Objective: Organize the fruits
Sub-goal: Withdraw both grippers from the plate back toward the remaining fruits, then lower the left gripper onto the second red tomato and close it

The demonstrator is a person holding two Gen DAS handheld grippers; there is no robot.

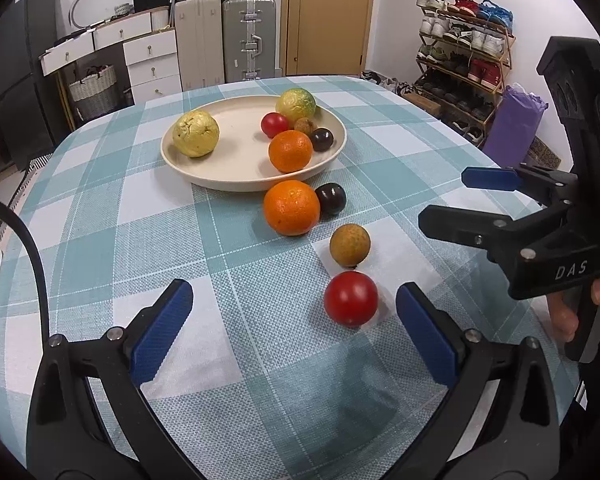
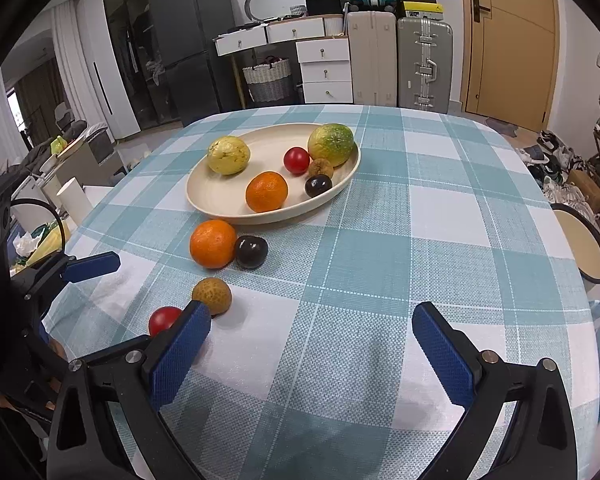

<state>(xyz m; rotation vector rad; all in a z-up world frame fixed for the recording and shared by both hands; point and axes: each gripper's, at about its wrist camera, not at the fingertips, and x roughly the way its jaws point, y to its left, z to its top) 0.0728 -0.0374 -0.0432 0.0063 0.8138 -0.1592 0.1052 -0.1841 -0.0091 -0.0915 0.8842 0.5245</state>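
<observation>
The cream plate (image 1: 172, 156) is the reference landmark on the teal-and-white checked tablecloth (image 1: 100, 208). Inside the plate: a yellow wrinkled fruit (image 1: 196, 133), a green-yellow citrus (image 1: 295, 104), a small red tomato (image 1: 274, 124), a small brown fruit (image 1: 304, 126), a dark plum (image 1: 321, 139) and an orange (image 1: 290, 151).

Off the plate, at its near rim, a second orange (image 1: 291, 207) touches a second dark plum (image 1: 330, 198). Nearer the camera lie a brown speckled fruit (image 1: 349, 245) and then a red tomato (image 1: 351, 298).

The left gripper (image 1: 294, 334) is spread wide and empty; the red tomato sits just ahead, closer to its right-hand finger. The right gripper (image 2: 312, 354) is also spread wide and empty, over bare cloth, its left-hand finger (image 2: 178, 354) partly hiding the tomato in the right wrist view.
</observation>
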